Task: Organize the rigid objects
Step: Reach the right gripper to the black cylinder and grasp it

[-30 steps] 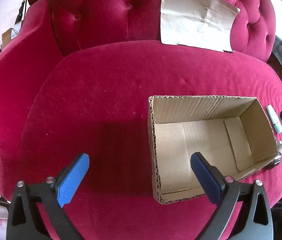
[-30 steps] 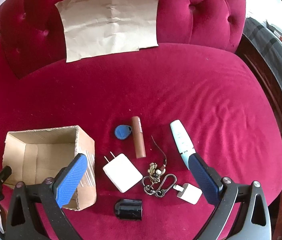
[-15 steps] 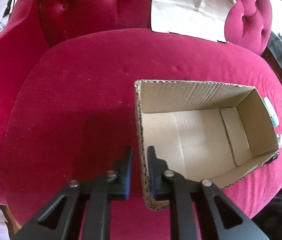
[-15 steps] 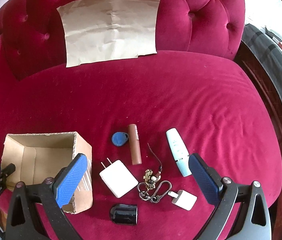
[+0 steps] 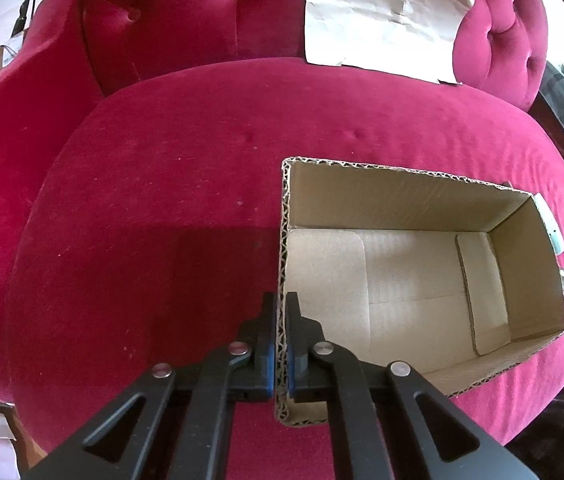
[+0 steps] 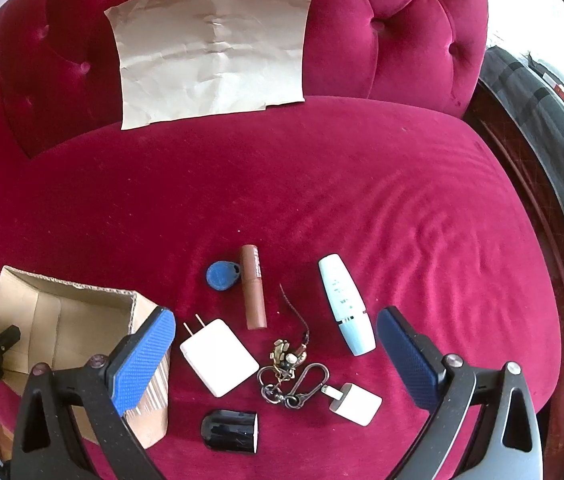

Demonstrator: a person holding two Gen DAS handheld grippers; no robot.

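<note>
An open, empty cardboard box [image 5: 402, 280] sits on the red velvet seat; it also shows at lower left in the right wrist view [image 6: 61, 320]. My left gripper [image 5: 281, 336] is shut on the box's near-left wall. My right gripper [image 6: 277, 356] is open and empty above small items: a white charger [image 6: 219, 356], a brown tube [image 6: 253, 286], a blue key fob [image 6: 219, 275], a pale blue bottle [image 6: 346, 308], a keychain [image 6: 290, 372], a small white plug [image 6: 352, 402] and a black cap [image 6: 229, 430].
A sheet of brown paper [image 6: 211, 50] leans on the tufted backrest [image 6: 402, 28]. The seat's edge drops off at right toward dark wood and a grey striped fabric [image 6: 554, 128]. Bare red cushion [image 5: 161, 200] lies left of the box.
My left gripper moved onto the box's left wall and shut on it. My right gripper drew back a little, staying open over the items.
</note>
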